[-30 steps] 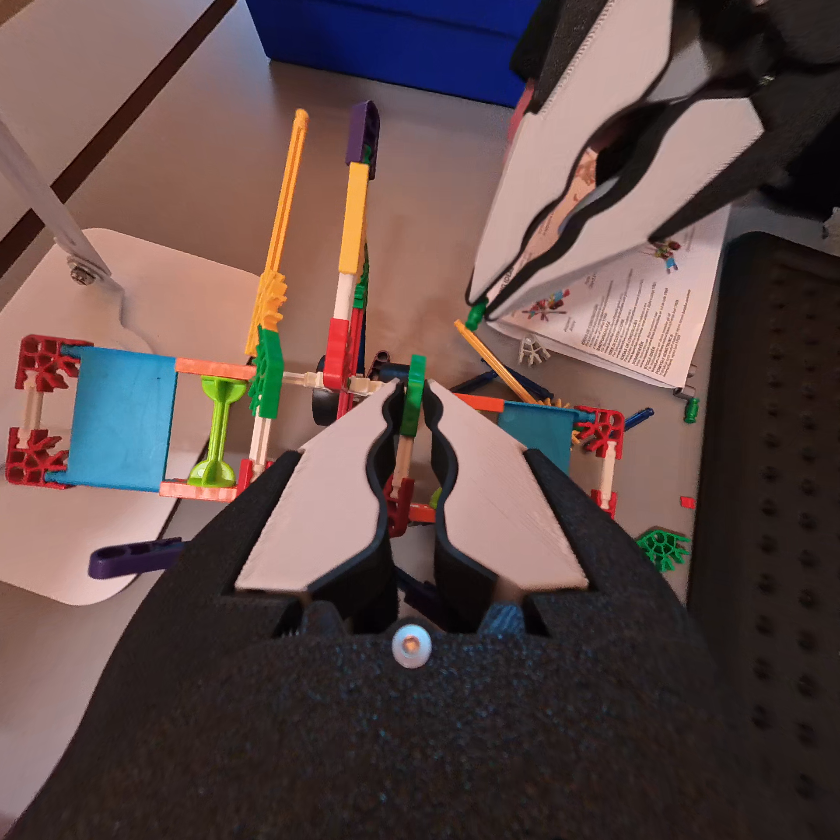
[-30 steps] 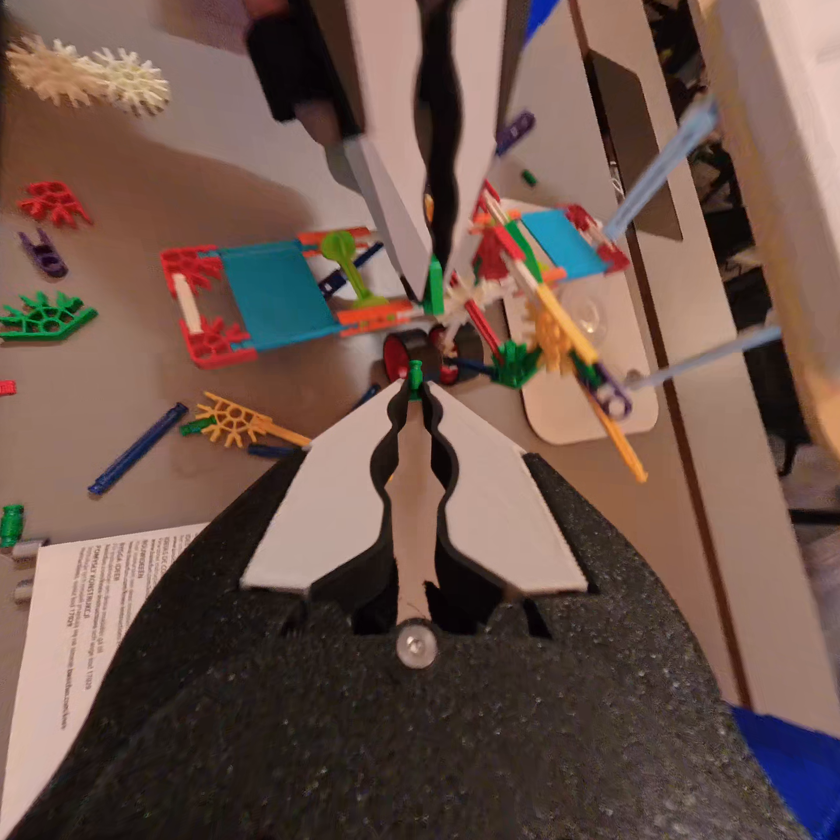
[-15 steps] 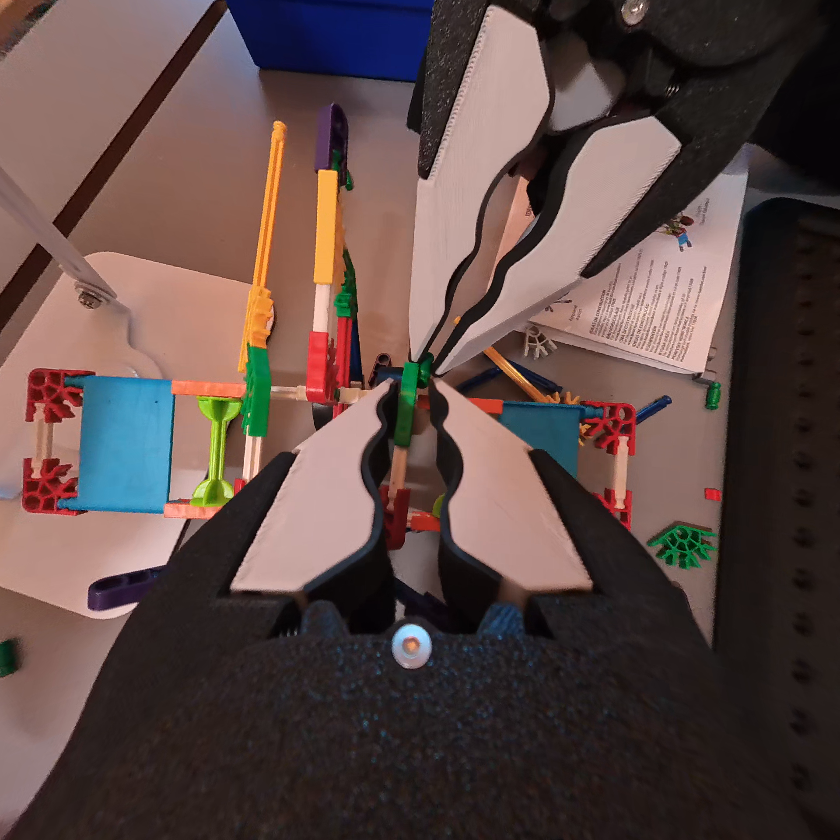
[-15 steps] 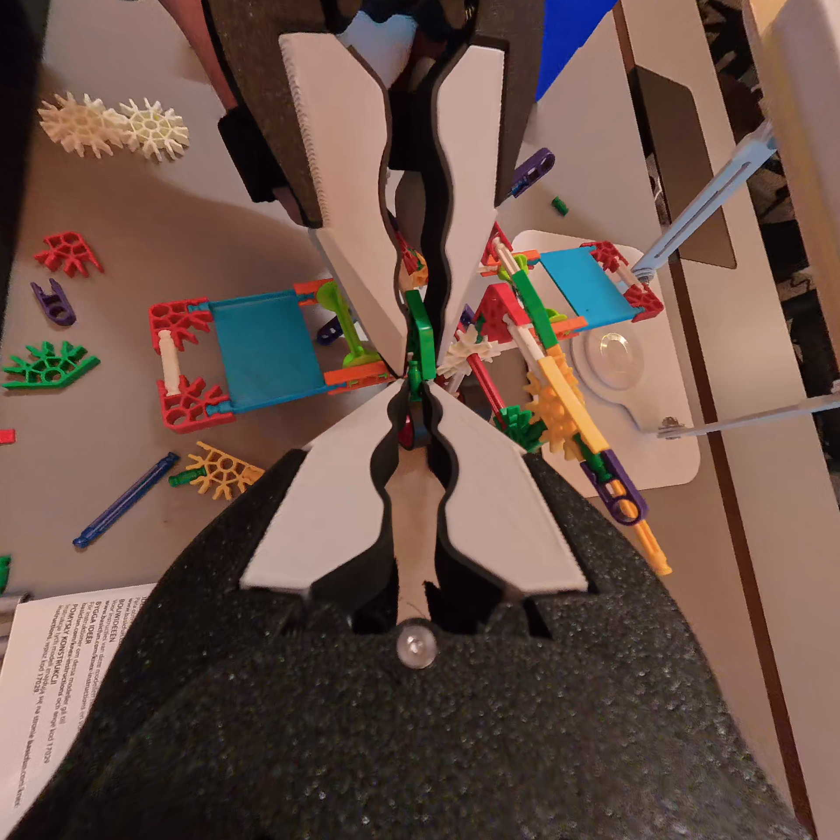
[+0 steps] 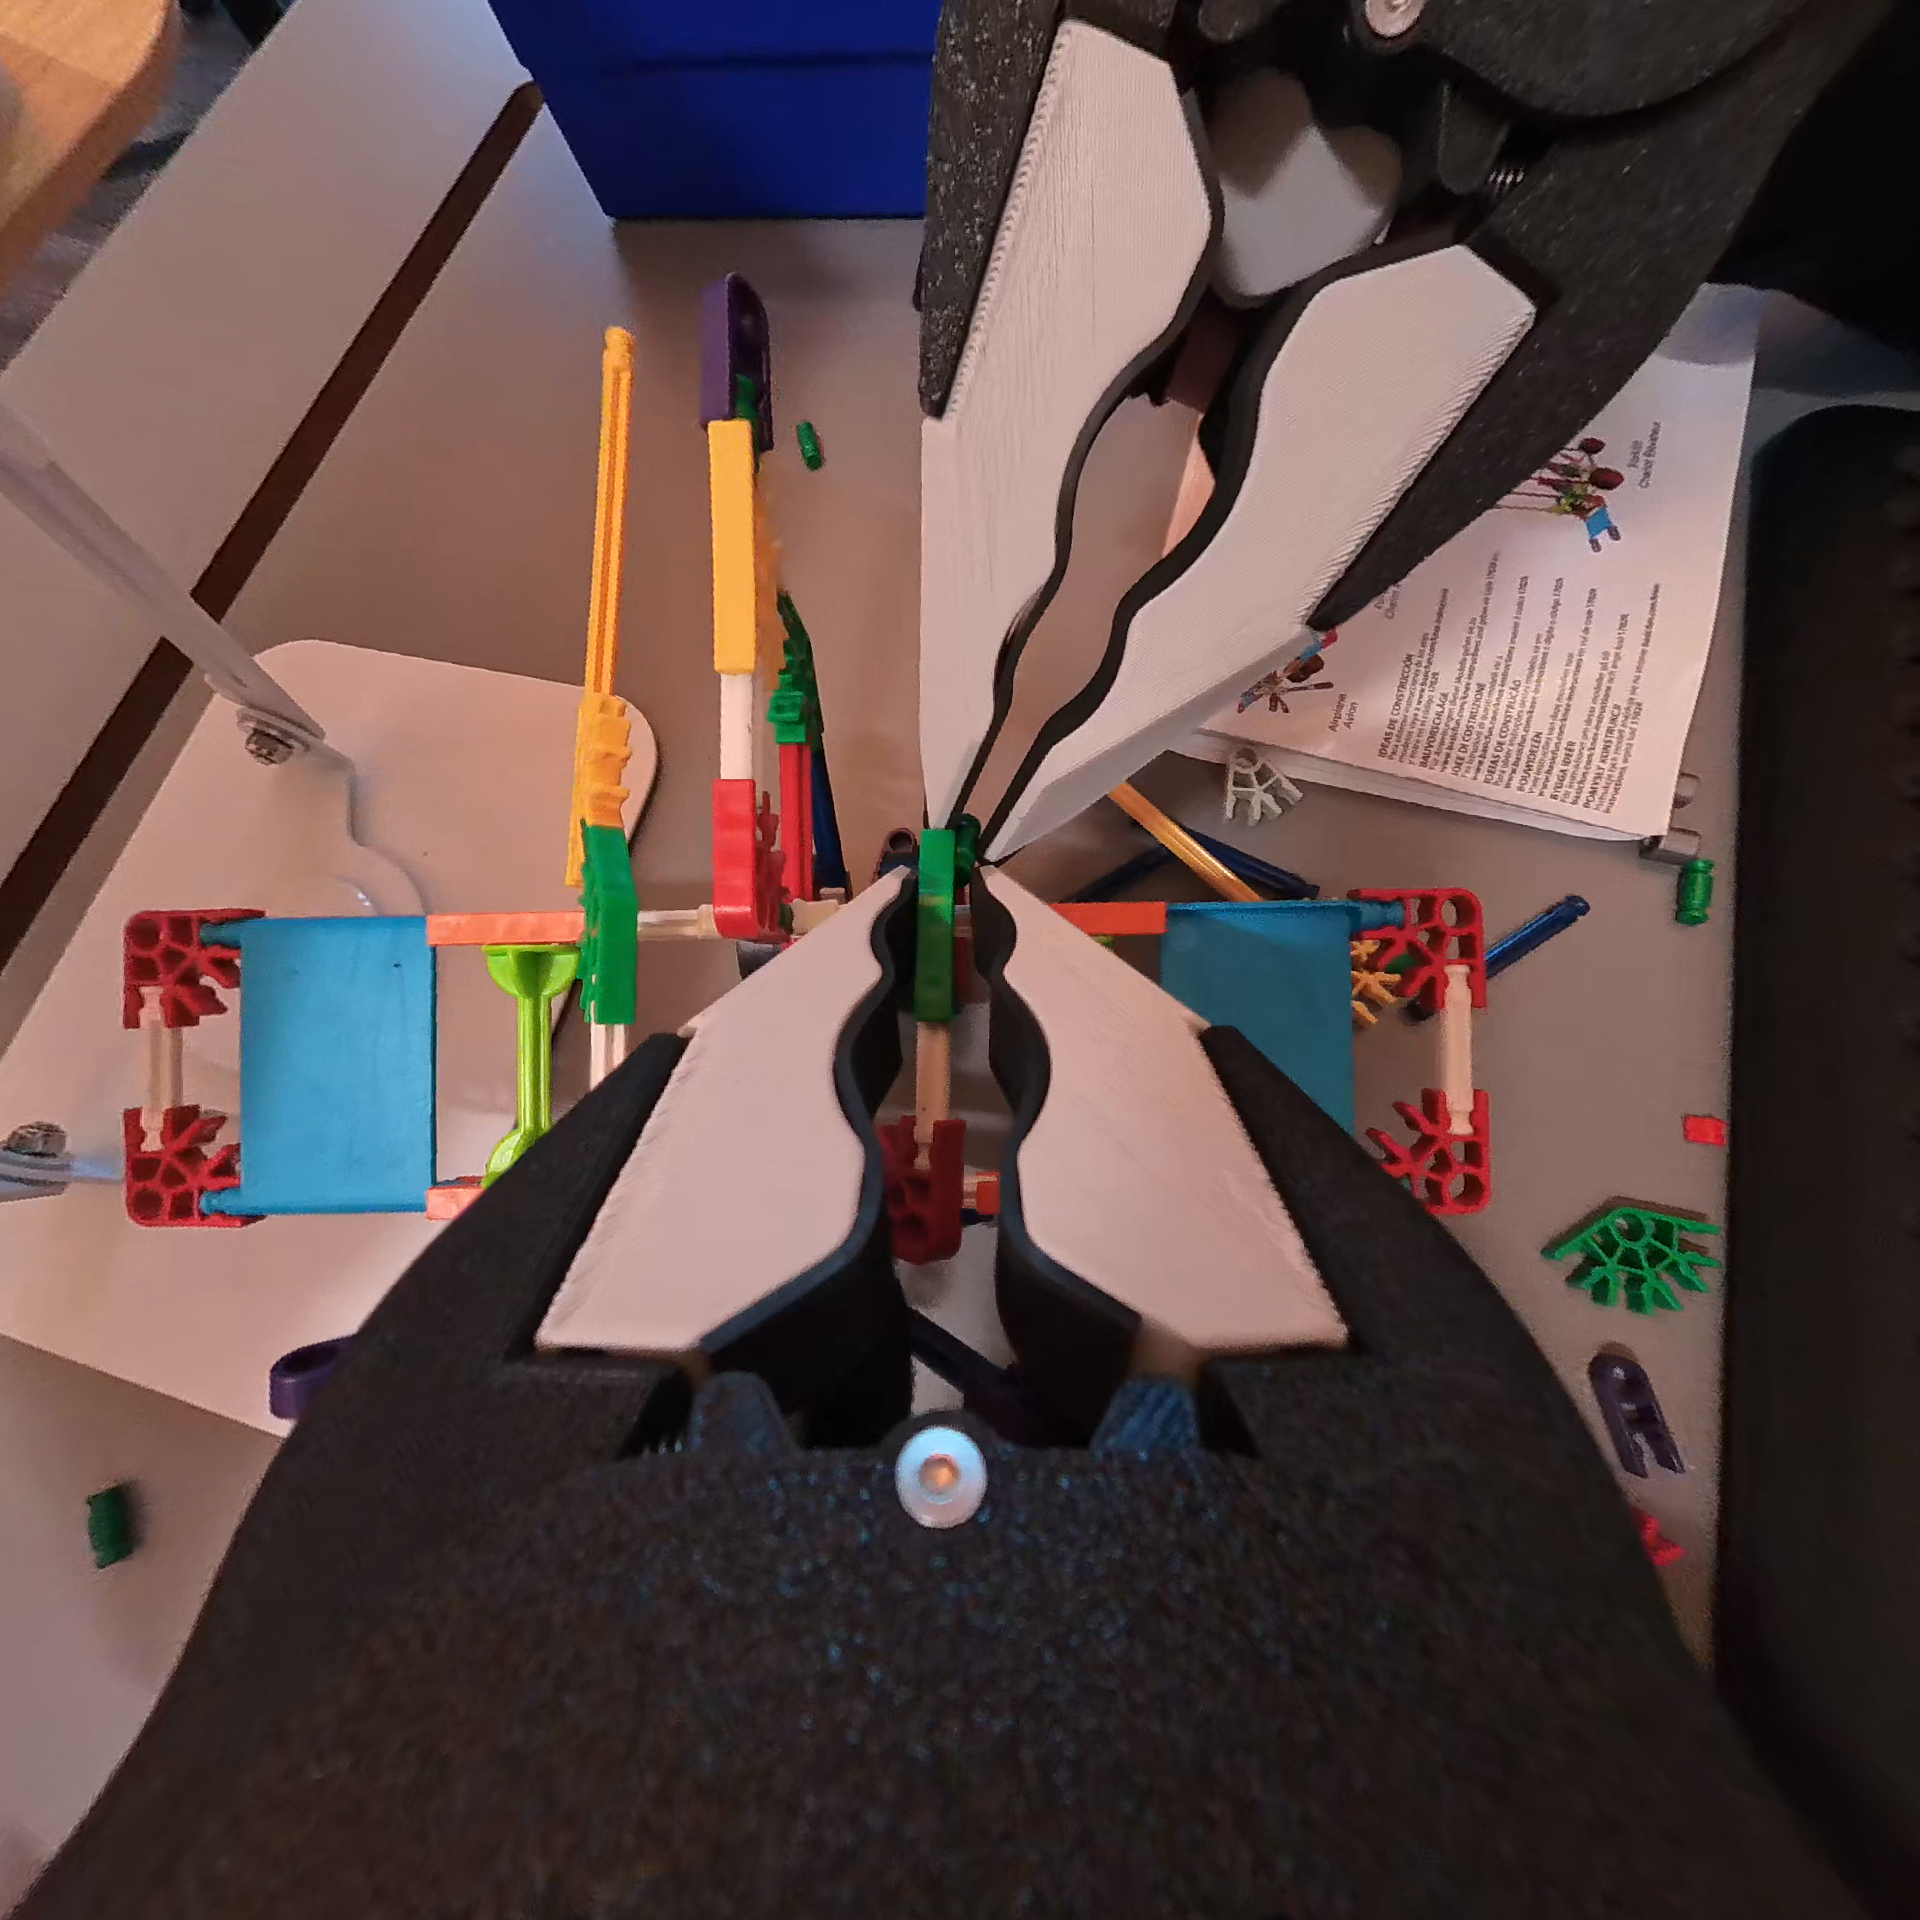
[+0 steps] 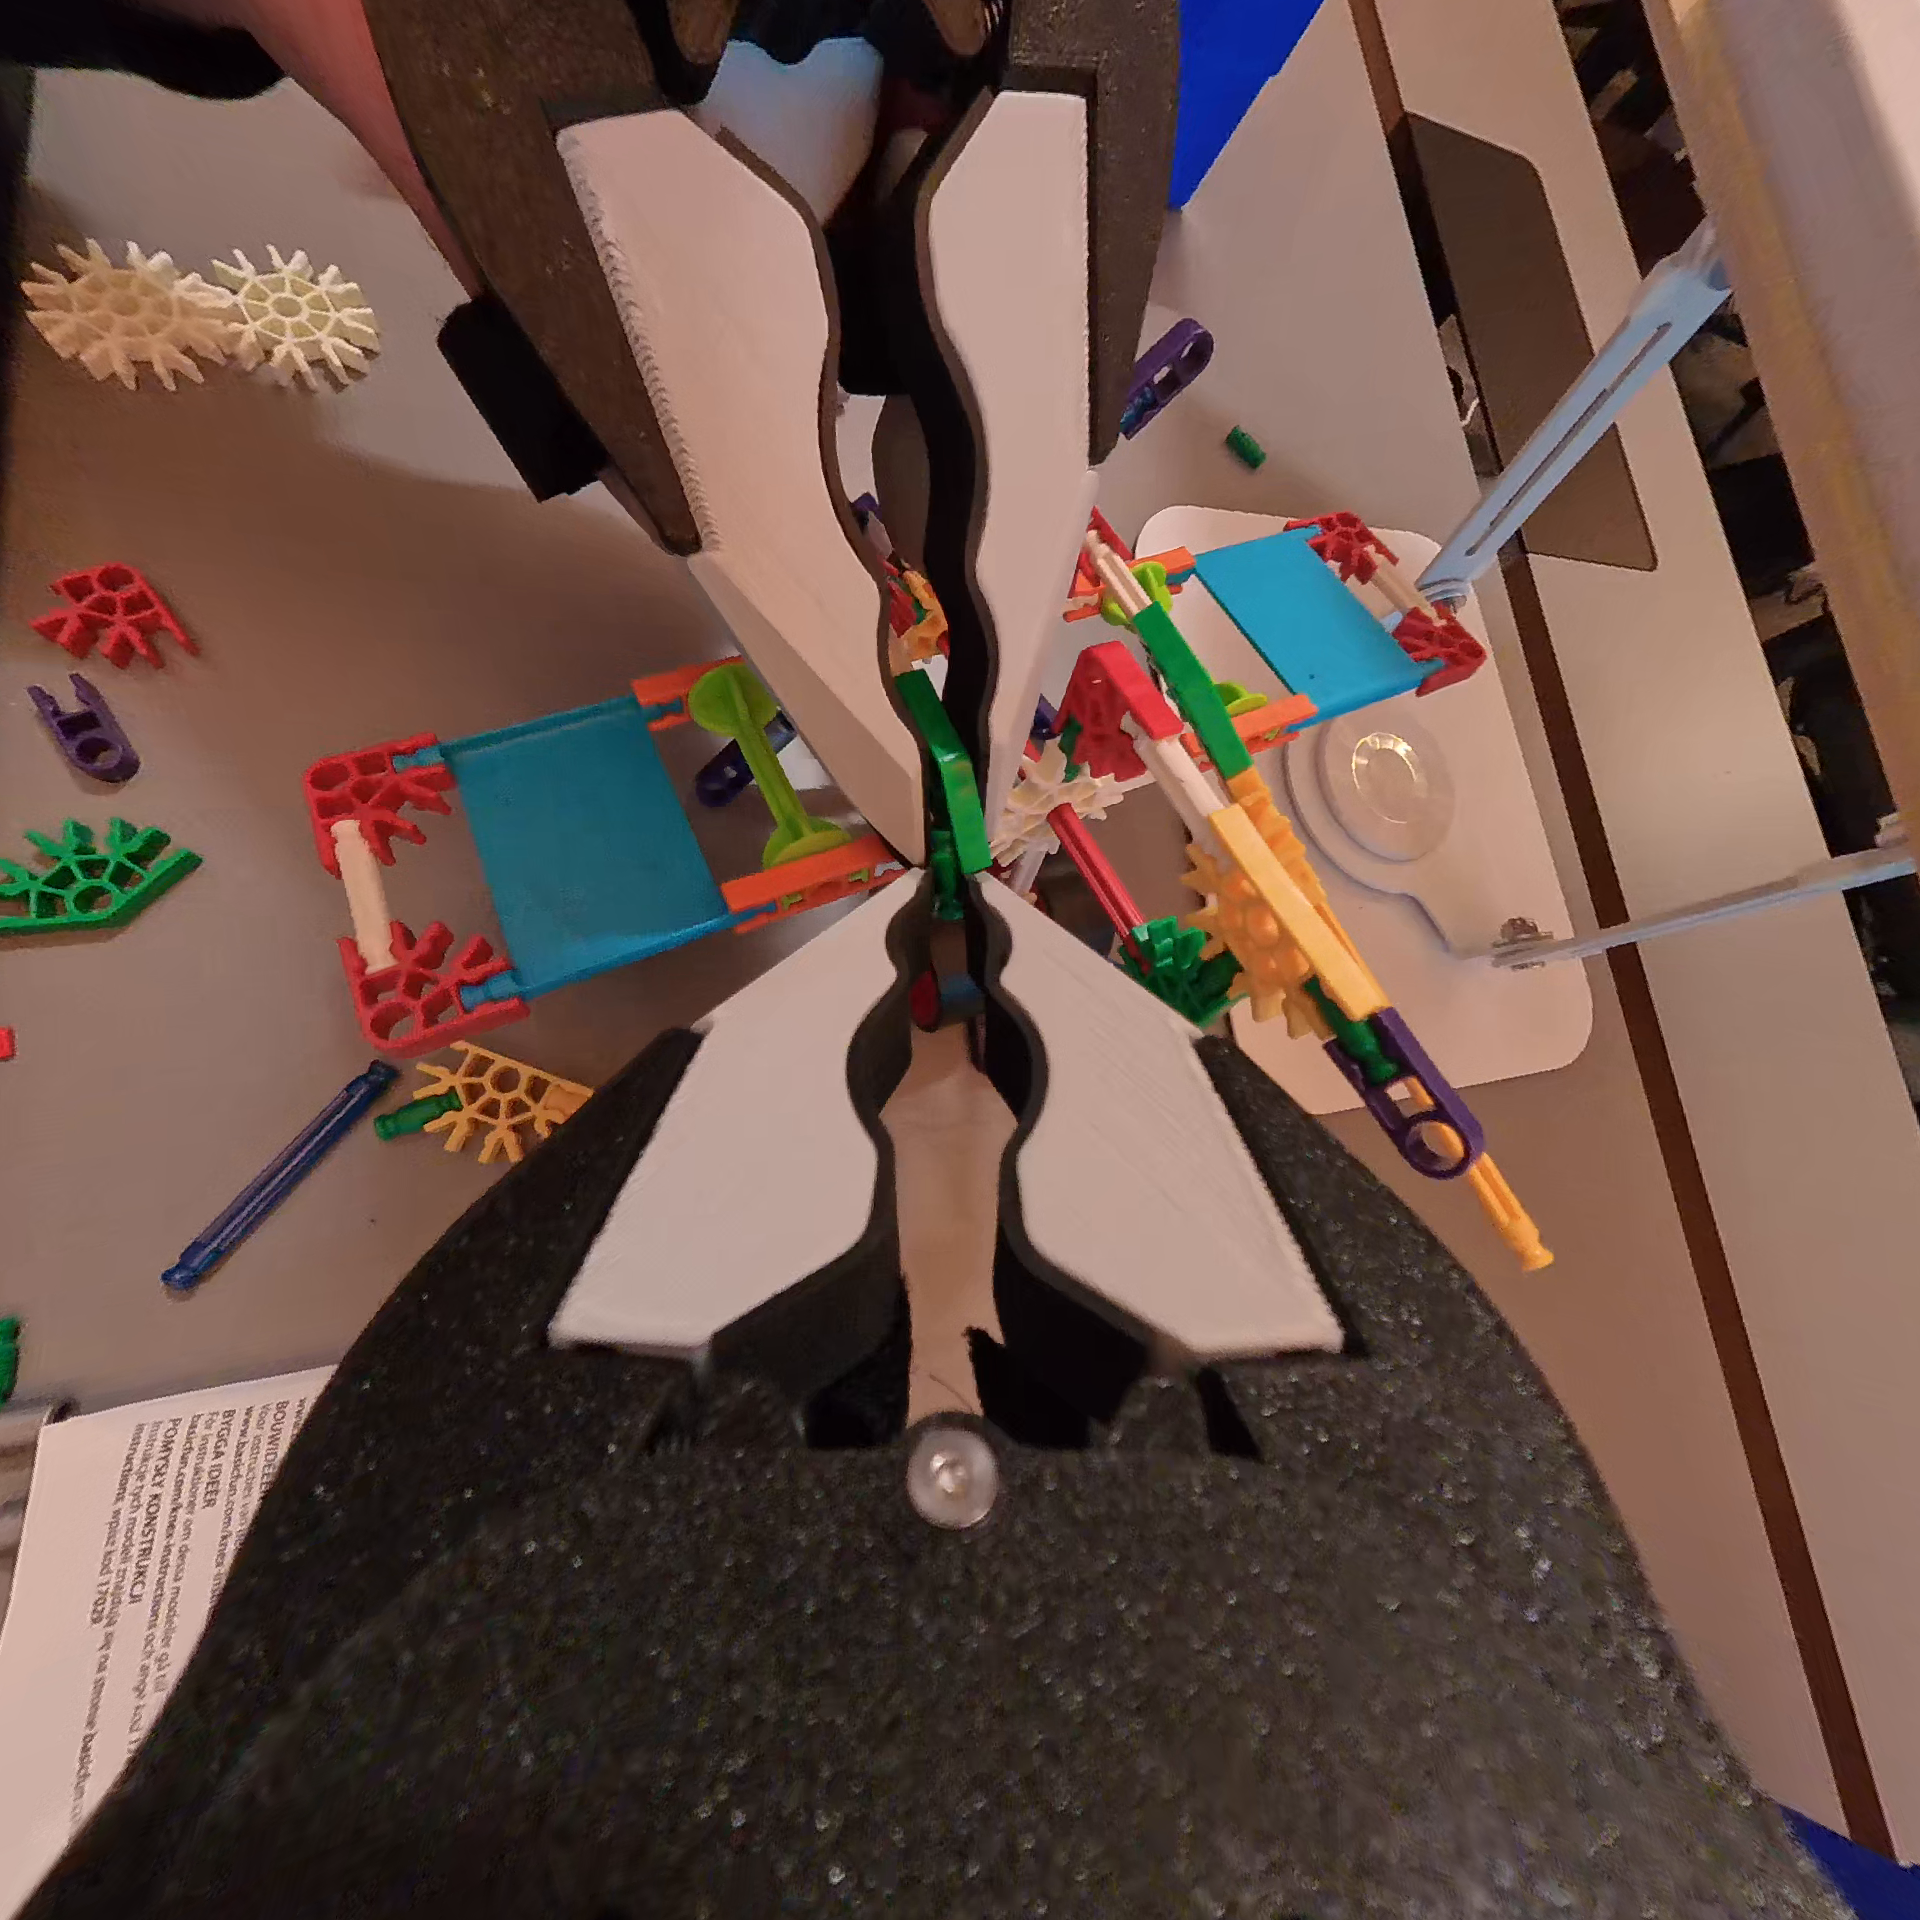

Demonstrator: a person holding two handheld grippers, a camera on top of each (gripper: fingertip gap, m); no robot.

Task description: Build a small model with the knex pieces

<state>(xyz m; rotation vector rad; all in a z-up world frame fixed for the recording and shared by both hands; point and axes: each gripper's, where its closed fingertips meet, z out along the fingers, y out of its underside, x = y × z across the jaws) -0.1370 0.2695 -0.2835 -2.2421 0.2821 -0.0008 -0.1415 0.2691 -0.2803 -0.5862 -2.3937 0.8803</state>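
Note:
A colourful rod-and-connector toy model with blue panels point(image 5: 338, 1060) and red corner connectors lies on the grey table. My left gripper point(image 5: 940, 883) is shut on a green connector point(image 5: 935, 935) at the model's middle. My right gripper point(image 5: 971, 836) comes in from the upper right, shut on a small green rod point(image 5: 966, 831) whose end touches the top of that connector. In the right wrist view my right gripper point(image 6: 948, 883) holds the small green rod point(image 6: 943, 873) tip to tip against the left gripper point(image 6: 951, 842) and the green connector point(image 6: 951, 769).
A printed sheet point(image 5: 1507, 644) lies at the right beside a black mat point(image 5: 1829, 935). A blue bin point(image 5: 727, 104) stands at the back. A white base plate point(image 5: 312, 779) lies under the model's left end. Loose pieces are scattered about: a green connector point(image 5: 1631, 1252), white wheels point(image 6: 197, 312), a blue rod point(image 6: 281, 1174). The grippers are tip to tip, or close to it.
My right gripper has moved in from the upper right with the small green rod until its tips meet the left gripper's at the green connector. The left gripper has kept its hold.

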